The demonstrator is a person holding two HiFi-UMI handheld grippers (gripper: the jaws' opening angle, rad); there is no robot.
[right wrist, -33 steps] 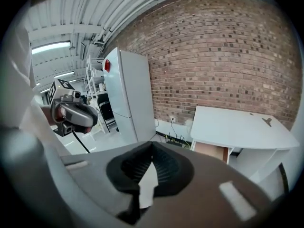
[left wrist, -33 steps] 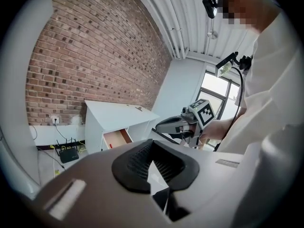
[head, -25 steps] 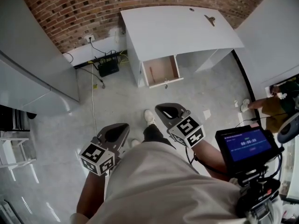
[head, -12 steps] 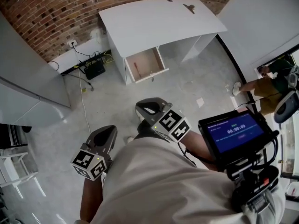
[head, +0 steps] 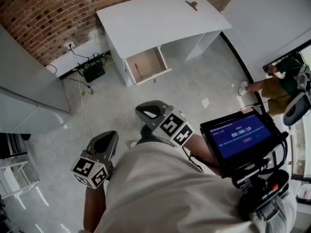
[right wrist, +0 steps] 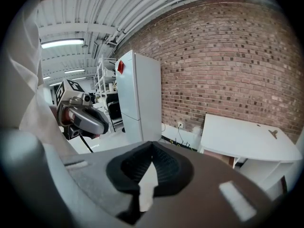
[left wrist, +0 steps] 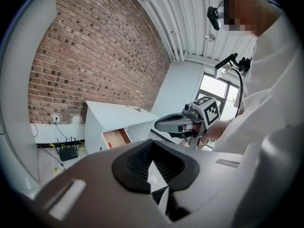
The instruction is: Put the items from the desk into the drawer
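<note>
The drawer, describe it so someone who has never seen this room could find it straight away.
Against the brick wall stands a white desk. The drawer juts from its front at the left end, pulled open. Its pale brown inside, with a thin red thing in it, sets it apart from the all-white desk.

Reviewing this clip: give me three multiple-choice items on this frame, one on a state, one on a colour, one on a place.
1. How is the drawer? A shut; B taken out; C pulled open.
2. What colour is the desk? A black; B white; C green.
3. Where does the small dark item lie? A on the desk top; B in the drawer; C under the desk.
Answers: 1 C, its wood-coloured inside shows; 2 B, top and sides are white; 3 A, it lies near the desk's far edge.
</note>
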